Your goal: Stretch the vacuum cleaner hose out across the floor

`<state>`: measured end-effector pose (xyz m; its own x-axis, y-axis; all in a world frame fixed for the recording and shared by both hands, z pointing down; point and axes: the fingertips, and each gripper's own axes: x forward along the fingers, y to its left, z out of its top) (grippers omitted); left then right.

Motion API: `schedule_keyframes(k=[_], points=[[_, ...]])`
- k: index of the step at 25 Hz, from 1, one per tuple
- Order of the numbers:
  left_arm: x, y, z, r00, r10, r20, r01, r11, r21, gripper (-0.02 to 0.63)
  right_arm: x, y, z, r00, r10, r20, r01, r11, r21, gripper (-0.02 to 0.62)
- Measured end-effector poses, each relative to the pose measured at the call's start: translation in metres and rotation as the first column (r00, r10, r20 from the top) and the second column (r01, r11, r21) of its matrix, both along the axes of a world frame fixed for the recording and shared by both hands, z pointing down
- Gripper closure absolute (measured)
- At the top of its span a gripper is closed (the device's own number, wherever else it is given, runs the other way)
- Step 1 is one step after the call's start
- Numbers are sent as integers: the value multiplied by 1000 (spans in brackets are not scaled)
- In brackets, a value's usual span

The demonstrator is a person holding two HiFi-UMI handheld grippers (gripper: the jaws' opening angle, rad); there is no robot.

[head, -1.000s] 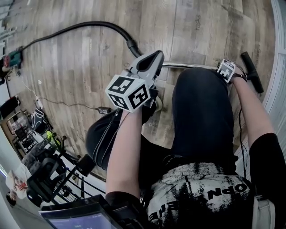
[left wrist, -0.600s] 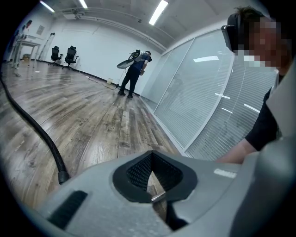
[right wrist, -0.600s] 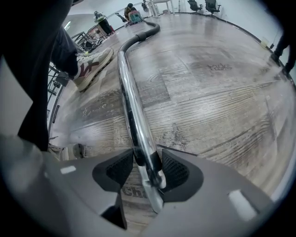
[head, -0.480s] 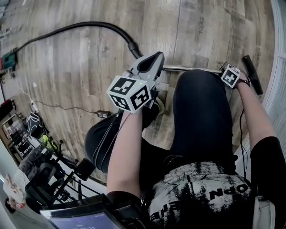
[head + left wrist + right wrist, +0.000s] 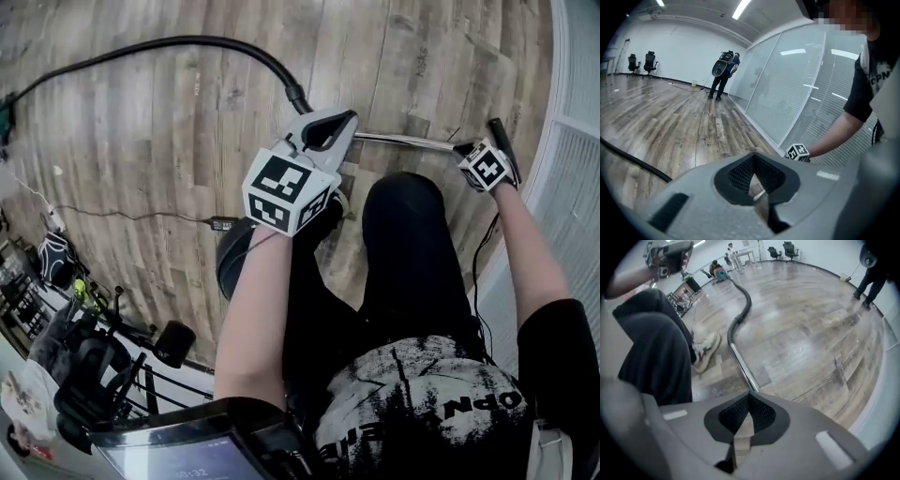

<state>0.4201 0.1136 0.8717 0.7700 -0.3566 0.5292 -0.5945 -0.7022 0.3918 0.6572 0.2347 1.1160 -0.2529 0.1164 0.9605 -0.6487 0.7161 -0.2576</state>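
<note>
A black vacuum hose [image 5: 187,42] curves over the wood floor from the far left and joins a shiny metal tube [image 5: 403,142]. My left gripper [image 5: 345,119] hovers over that joint, jaws together. In its own view [image 5: 752,159] a bit of the tube [image 5: 759,194] shows below them. My right gripper [image 5: 469,152] is at the tube's other end, beside the black nozzle [image 5: 502,141]. Its jaws are closing and look met [image 5: 749,394]. Nothing shows between them. The tube [image 5: 743,366] runs out from under their tips to the hose [image 5: 740,310].
My dark-trousered legs [image 5: 412,253] and a shoe [image 5: 705,350] stand right beside the tube. A glass partition [image 5: 572,141] lines the right side. A thin cable with an adapter [image 5: 222,223] crosses the floor, and equipment [image 5: 84,366] is piled at lower left. Another person [image 5: 723,75] stands far off.
My right gripper has shifted a little along the tube's nozzle end and the head view has swung. The left gripper stays over the hose joint.
</note>
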Motion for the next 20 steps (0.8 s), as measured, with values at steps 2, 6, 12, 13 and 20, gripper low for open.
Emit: schedule_keyframes(k=[2,6,12,13,20], points=[[-8,9,-39,1000,6,-2,-6,1000,2,606,-28,-7,-61,997,20,70,-21,1000,22,589],[-29,15,-120,999,-35,-38,34,999,-18,606,-95,-25,-189,978,-9,208,-11,995,95,590],[-46,-1,-251,996,-47,-71,47,999,-8,606,-151,-73,-380,925,62,376,-137,975,176,589],[-48,-10,-273,996,-41,-76,42,999,11,606,-159,-88,-409,911,74,406,-165,967,193,590],[-83,-63,-414,987,-46,-156,67,990,126,606,-215,-157,-587,815,52,577,-292,897,331,590]])
